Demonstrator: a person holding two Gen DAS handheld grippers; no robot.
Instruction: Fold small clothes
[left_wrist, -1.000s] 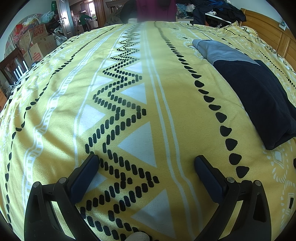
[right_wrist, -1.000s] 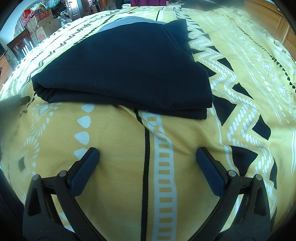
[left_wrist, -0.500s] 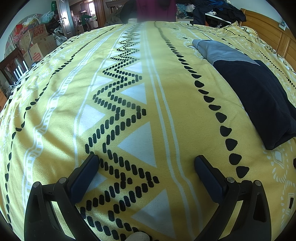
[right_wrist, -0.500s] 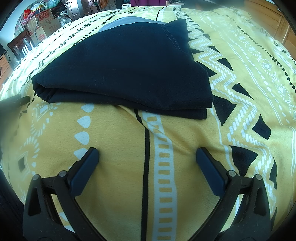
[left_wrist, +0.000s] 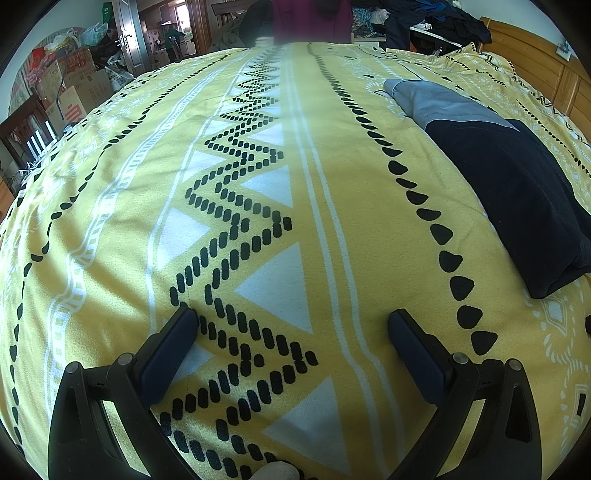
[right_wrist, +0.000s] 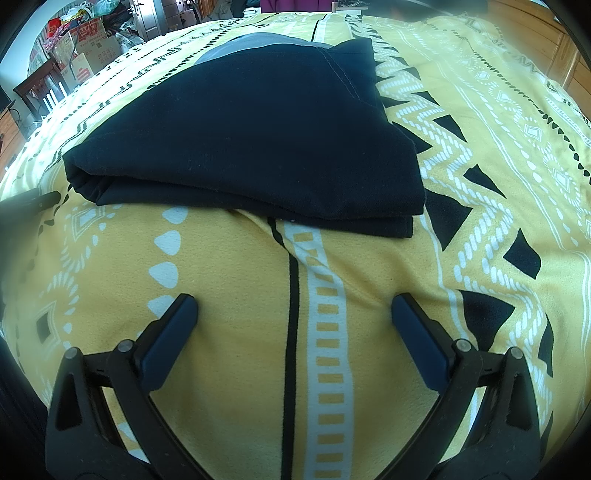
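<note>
Both the left gripper (left_wrist: 291, 325) and the right gripper (right_wrist: 293, 310) rest low over the yellow bedspread (left_wrist: 314, 229) with jaws spread wide and empty; nothing has shifted in the last second; just beyond, the dark garment (right_wrist: 251, 136) lies apparently folded, perhaps finished.

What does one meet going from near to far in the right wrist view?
Right hand-held gripper → bare yellow bedspread → folded dark garment → its grey part → cardboard boxes past the bed.
</note>
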